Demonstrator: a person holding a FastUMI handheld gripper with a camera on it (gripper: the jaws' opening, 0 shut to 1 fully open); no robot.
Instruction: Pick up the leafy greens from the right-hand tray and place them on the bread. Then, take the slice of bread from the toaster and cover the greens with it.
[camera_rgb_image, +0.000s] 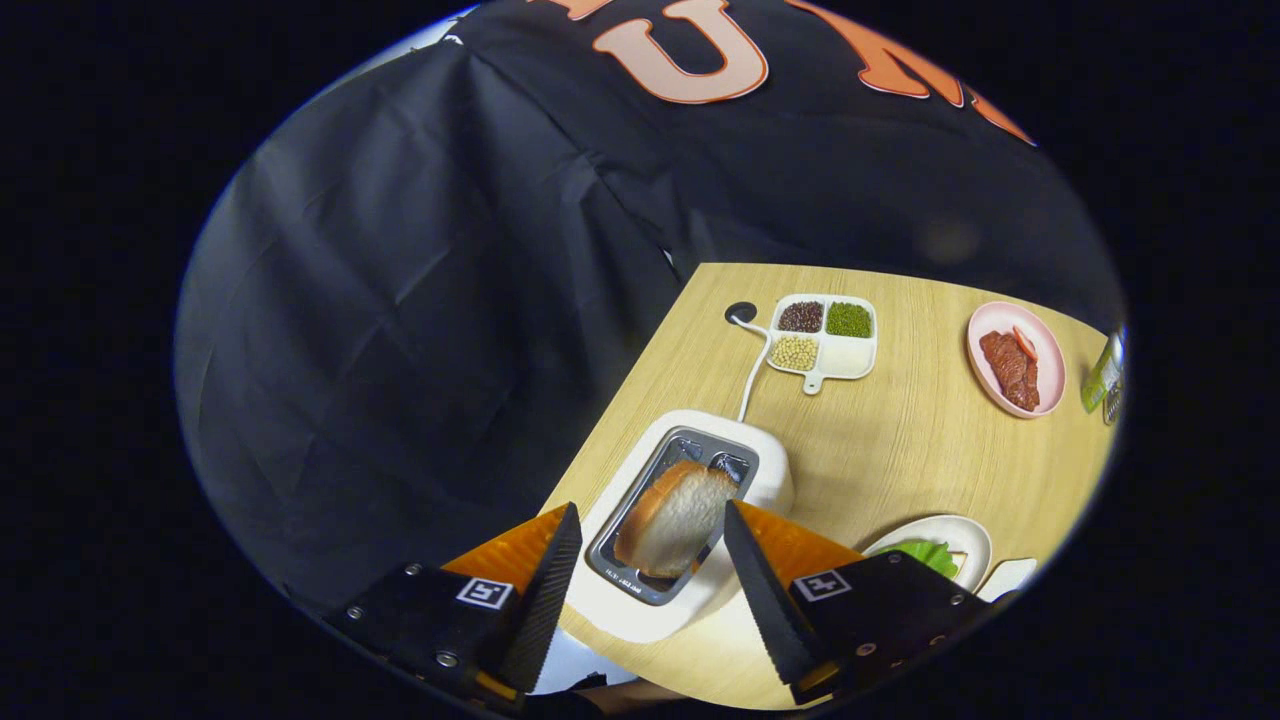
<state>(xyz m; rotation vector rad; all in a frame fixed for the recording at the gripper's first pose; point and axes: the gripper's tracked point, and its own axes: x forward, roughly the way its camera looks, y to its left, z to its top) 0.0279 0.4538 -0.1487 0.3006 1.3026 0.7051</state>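
Fingers (652, 525) apart, flanking toaster bread (672, 518)

Even overhead light brightens the sharp wooden table (900, 450), while fisheye bending and darkness grow toward the rim.

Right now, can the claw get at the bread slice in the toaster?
Probably yes. The claw is open, and the bread slice stands up out of the toaster slot between its fingers, with nothing over it. Neither finger touches it yet.
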